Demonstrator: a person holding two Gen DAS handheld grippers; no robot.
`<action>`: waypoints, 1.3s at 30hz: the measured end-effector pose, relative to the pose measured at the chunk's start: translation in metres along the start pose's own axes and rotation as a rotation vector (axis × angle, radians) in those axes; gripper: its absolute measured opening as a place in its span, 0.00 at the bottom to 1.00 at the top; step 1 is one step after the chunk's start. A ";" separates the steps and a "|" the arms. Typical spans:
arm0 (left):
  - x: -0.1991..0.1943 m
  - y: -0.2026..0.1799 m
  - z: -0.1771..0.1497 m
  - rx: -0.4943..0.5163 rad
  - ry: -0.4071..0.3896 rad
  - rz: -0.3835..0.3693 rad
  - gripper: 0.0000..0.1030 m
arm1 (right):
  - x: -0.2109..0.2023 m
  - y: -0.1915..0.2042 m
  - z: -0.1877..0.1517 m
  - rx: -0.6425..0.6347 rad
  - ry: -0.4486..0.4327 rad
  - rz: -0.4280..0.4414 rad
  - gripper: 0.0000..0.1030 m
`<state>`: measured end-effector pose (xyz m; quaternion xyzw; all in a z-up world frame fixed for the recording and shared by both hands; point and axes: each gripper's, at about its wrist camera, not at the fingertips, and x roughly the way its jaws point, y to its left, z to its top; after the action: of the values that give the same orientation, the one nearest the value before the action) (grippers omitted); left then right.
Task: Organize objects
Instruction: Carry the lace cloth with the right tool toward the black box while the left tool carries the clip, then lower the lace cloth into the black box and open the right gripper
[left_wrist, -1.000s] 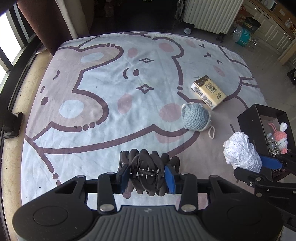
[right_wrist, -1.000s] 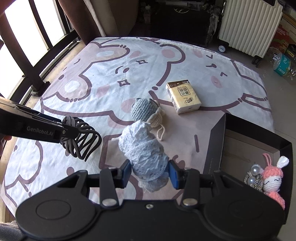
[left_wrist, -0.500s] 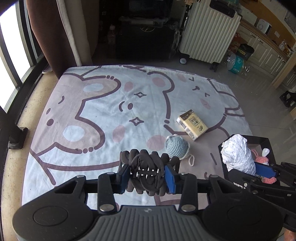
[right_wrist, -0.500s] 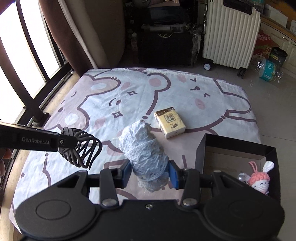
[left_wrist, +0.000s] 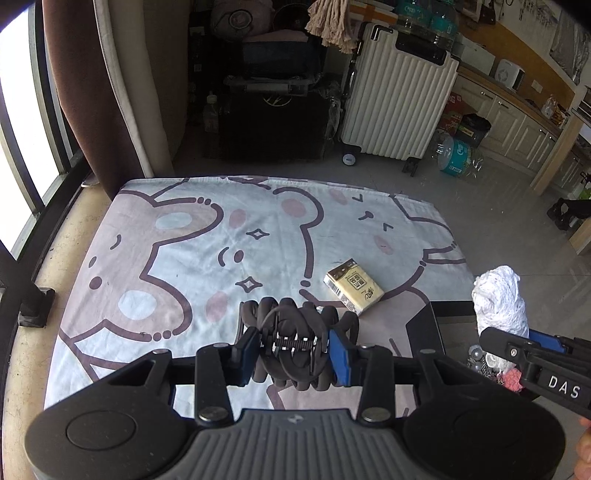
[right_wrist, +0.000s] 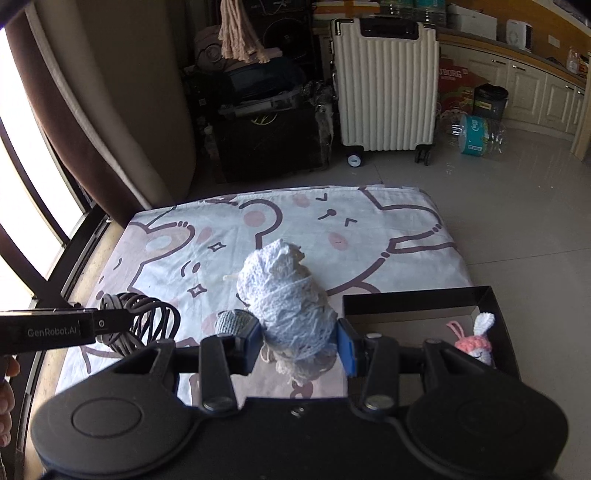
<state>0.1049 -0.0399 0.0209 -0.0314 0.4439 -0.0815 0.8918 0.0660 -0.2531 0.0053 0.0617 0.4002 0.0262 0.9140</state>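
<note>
My left gripper (left_wrist: 293, 350) is shut on a black hair claw clip (left_wrist: 295, 332) and holds it well above the cartoon blanket (left_wrist: 177, 258). My right gripper (right_wrist: 297, 345) is shut on a pale blue ball of yarn (right_wrist: 288, 295), also raised; the yarn also shows in the left wrist view (left_wrist: 498, 299). A black open box (right_wrist: 421, 306) lies at the blanket's right edge with a pink crocheted bunny (right_wrist: 476, 343) inside. A yellow tissue pack (left_wrist: 354, 286) lies on the blanket. A grey-blue crocheted pouch (right_wrist: 232, 320) peeks out behind my right gripper's left finger.
A cream ribbed suitcase (left_wrist: 397, 110) and a dark cabinet (left_wrist: 273, 122) stand beyond the blanket. A brown curtain (left_wrist: 85, 92) and window frame are at the left. Water bottles (left_wrist: 456, 157) lie on the tiled floor at the right.
Both grippers have risen and tilted up with their loads, so the blanket looks smaller and more of the room shows. The yarn now hangs closer to the black box.
</note>
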 end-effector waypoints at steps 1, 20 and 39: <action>-0.001 -0.002 0.001 0.000 -0.007 -0.002 0.41 | -0.002 -0.002 0.000 0.011 -0.004 -0.004 0.43; -0.001 -0.040 0.015 -0.040 -0.075 -0.113 0.41 | -0.010 -0.064 -0.003 0.173 -0.056 -0.030 0.43; 0.040 -0.105 0.021 -0.031 -0.032 -0.301 0.41 | 0.066 -0.116 -0.037 0.318 0.206 -0.014 0.43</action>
<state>0.1326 -0.1510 0.0157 -0.1127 0.4209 -0.2069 0.8760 0.0835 -0.3579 -0.0832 0.1995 0.4911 -0.0377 0.8471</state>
